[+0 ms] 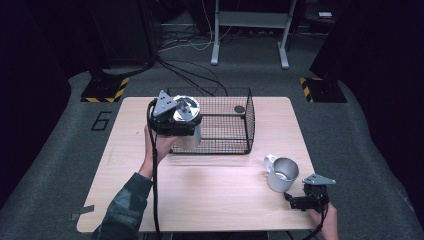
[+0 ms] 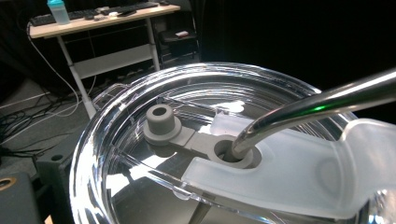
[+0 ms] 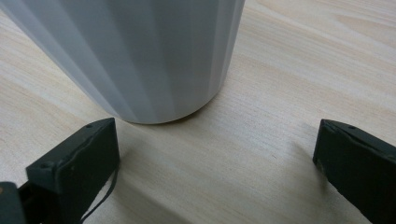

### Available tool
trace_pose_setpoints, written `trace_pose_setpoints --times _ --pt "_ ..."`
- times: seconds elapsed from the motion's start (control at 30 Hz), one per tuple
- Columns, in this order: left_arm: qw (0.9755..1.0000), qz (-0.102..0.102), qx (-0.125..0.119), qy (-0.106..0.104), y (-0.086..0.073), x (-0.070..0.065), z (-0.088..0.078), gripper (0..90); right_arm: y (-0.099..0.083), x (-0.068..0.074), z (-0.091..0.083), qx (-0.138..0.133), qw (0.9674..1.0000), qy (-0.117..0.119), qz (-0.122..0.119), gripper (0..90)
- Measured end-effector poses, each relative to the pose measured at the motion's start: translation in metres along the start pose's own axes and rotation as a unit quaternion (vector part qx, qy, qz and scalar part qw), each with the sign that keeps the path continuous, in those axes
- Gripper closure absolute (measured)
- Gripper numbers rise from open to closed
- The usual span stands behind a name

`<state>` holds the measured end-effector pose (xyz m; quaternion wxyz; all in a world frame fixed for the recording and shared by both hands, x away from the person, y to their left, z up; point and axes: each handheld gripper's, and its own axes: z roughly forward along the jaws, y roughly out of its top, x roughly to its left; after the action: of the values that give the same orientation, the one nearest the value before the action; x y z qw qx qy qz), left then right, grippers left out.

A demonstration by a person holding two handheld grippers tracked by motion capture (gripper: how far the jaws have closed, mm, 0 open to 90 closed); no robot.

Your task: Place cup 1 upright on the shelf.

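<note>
Tumbler [image 1: 187, 120] with clear lid [image 2: 187, 140] and metal straw, clamped in left gripper [image 1: 175, 127], looks rigid, slippery, top-heavy; right gripper [image 1: 300, 202] jaws apart beside mug [image 1: 282, 174].

My left claw [image 1: 187, 131] carries a tumbler [image 1: 189, 131] upright above the table, against the near left corner of the wire basket [image 1: 235, 145]. Its clear round lid [image 2: 140, 140] sits right under this claw, with a grey rubber plug [image 2: 161, 122] swung out of its hole and a steel straw [image 2: 317, 100] slanting through the opening. Just ahead of my right claw [image 1: 295, 201], whose jaws stand wide apart, a silvery mug [image 1: 282, 174] stands upright on the wood, its white handle [image 1: 270, 161] turned away from that claw.
</note>
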<state>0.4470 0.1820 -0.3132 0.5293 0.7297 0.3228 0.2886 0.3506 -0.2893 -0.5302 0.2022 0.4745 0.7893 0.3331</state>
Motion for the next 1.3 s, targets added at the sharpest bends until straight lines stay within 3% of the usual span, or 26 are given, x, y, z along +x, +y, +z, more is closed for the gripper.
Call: trace_pose_setpoints --times 0.17,0.5,1.3 --pt "0.9999 -0.01 -0.001 0.008 0.001 0.007 0.007 3.7 0.0 0.0 0.0 0.0 1.0 0.0 0.0 0.0" --pt "0.9996 -0.007 0.009 0.028 0.001 0.015 0.02 3.7 0.0 0.0 0.0 0.0 1.0 0.0 0.0 0.0" --pt "0.9982 -0.021 0.027 0.05 -0.002 0.036 0.049 3.7 0.0 0.0 0.0 0.0 1.0 0.0 0.0 0.0"
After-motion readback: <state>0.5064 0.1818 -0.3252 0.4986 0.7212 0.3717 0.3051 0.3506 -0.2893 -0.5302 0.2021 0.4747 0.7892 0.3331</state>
